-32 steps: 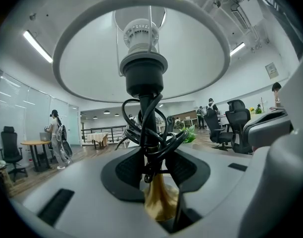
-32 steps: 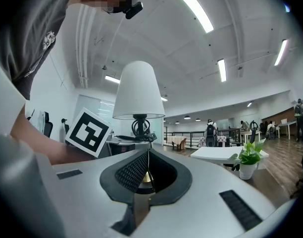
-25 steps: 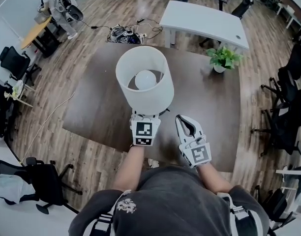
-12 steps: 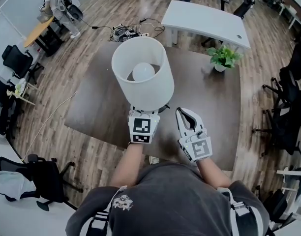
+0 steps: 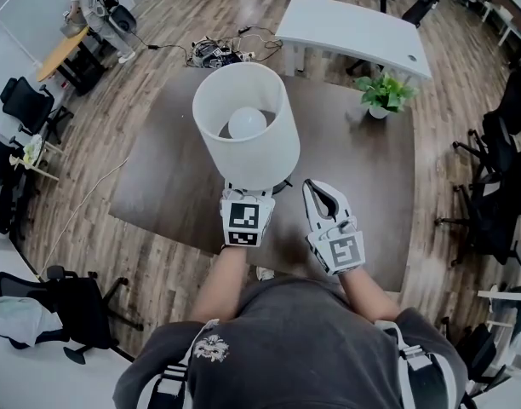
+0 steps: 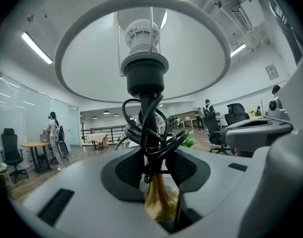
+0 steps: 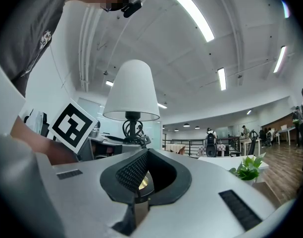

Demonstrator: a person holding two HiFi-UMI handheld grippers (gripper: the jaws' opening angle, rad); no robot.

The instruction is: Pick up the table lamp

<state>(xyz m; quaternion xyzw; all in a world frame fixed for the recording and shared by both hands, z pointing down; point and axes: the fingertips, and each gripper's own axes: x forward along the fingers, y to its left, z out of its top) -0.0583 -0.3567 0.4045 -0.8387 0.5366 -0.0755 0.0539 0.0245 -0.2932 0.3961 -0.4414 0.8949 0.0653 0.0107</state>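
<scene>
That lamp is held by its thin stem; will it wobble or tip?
The table lamp looks top-heavy: its wide shade sits above the left gripper clamped on the stem, so it may sway. The cord coiled there looks floppy and might snag.

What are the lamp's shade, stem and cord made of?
The shade is white and matte, thin over a wire frame: probably fabric or paper. The stem shines gold, likely brass-finished metal. The cord is black, smooth, rubber or plastic jacketed.

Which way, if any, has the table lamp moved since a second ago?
Yes, slightly upward: the table lamp looks larger, its shade rim now crossing the brown table's far edge.
</scene>
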